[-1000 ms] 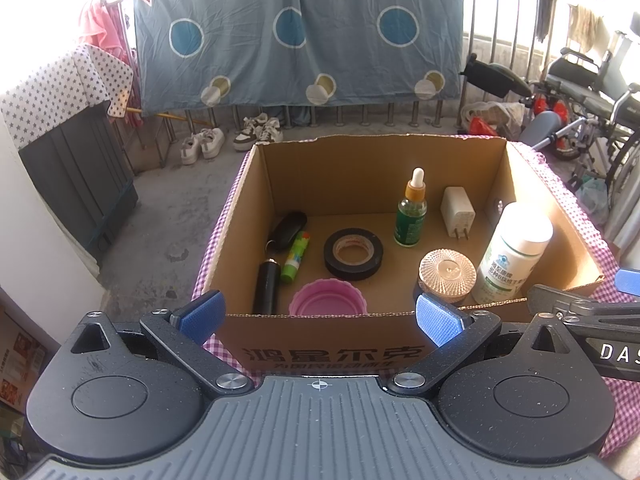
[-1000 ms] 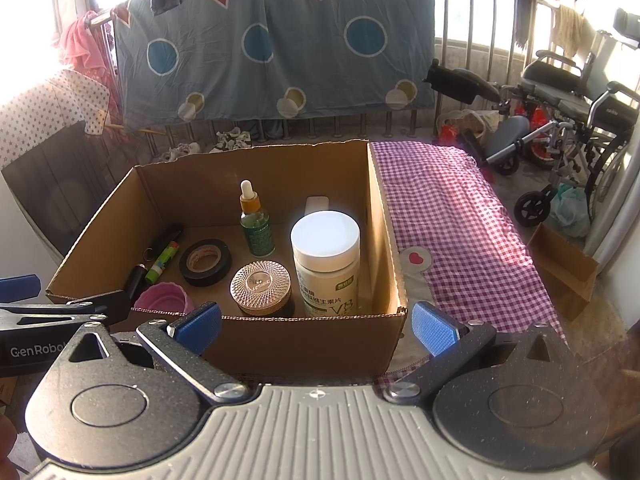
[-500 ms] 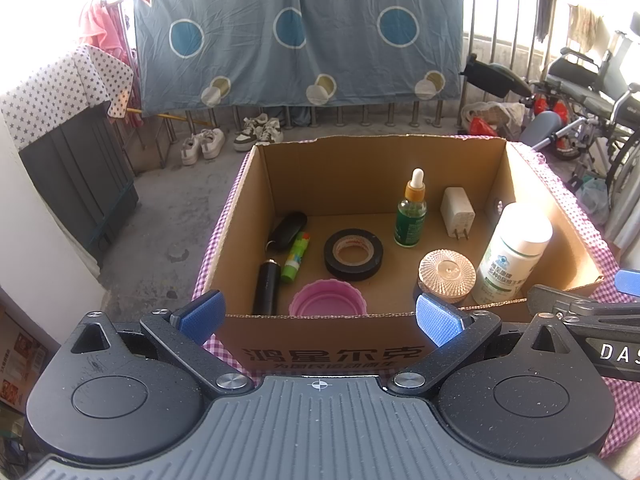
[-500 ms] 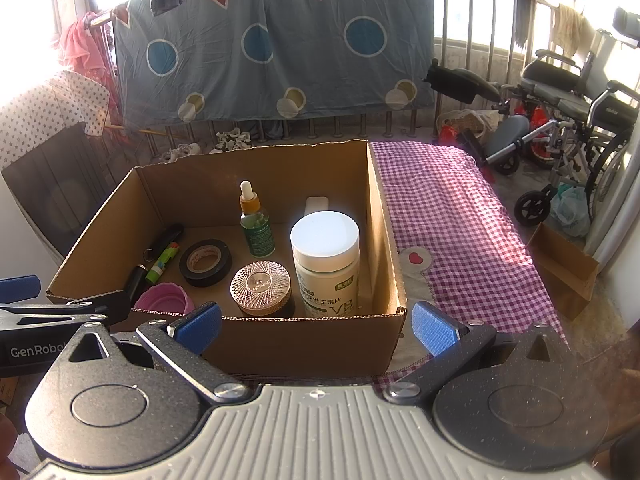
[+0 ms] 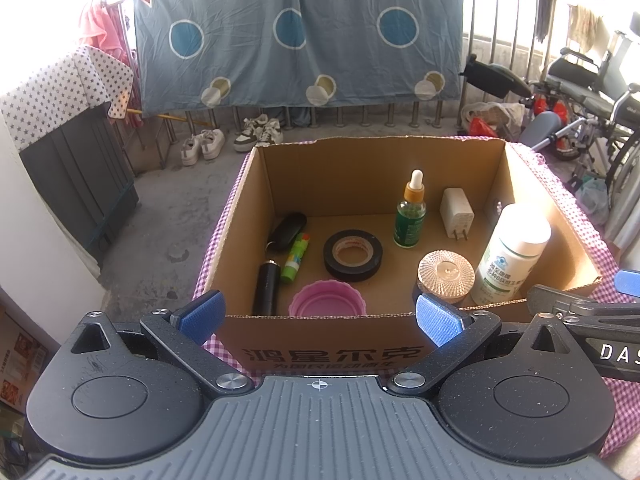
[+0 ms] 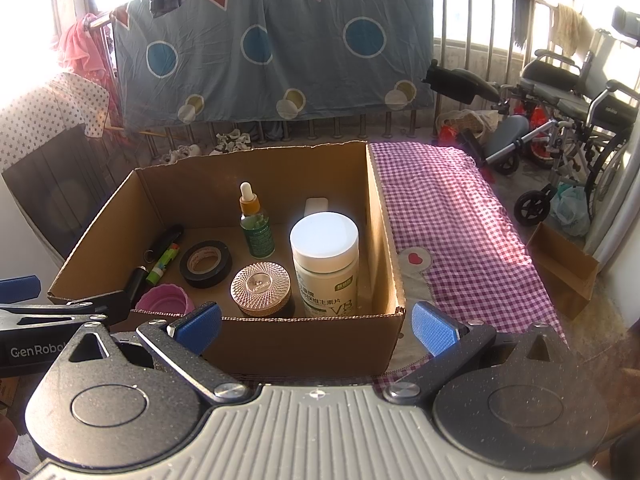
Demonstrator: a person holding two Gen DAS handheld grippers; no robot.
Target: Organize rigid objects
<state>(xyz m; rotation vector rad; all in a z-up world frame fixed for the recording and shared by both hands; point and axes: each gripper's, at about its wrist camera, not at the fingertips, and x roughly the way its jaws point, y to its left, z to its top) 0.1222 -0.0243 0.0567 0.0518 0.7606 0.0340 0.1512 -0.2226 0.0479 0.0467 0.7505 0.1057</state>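
An open cardboard box point(image 5: 332, 354) point(image 6: 304, 346) stands on a checked cloth. Inside it are a white pill bottle point(image 5: 512, 256) point(image 6: 325, 262), a ribbed pink jar lid point(image 5: 446, 272) point(image 6: 260, 288), a green dropper bottle point(image 5: 411, 212) point(image 6: 255, 224), black tape point(image 5: 353, 255) point(image 6: 205, 263), a pink cup point(image 5: 328, 304) point(image 6: 162, 299), a white charger point(image 5: 456, 214), a green glue stick point(image 5: 295, 257), a black tube point(image 5: 267, 290) and a black case point(image 5: 287, 230). My left gripper point(image 5: 318, 316) hangs open in front of the box, empty. At the box's near right corner my right gripper point(image 6: 316, 326) is open too, holding nothing.
The purple checked cloth point(image 6: 448, 216) stretches right of the box. A small cardboard box point(image 6: 562, 270) sits on the floor at right, a wheelchair point(image 6: 568, 120) behind it. Shoes point(image 5: 228, 142) and a hanging blue sheet point(image 5: 296, 36) lie beyond. A dark cabinet point(image 5: 76, 176) stands left.
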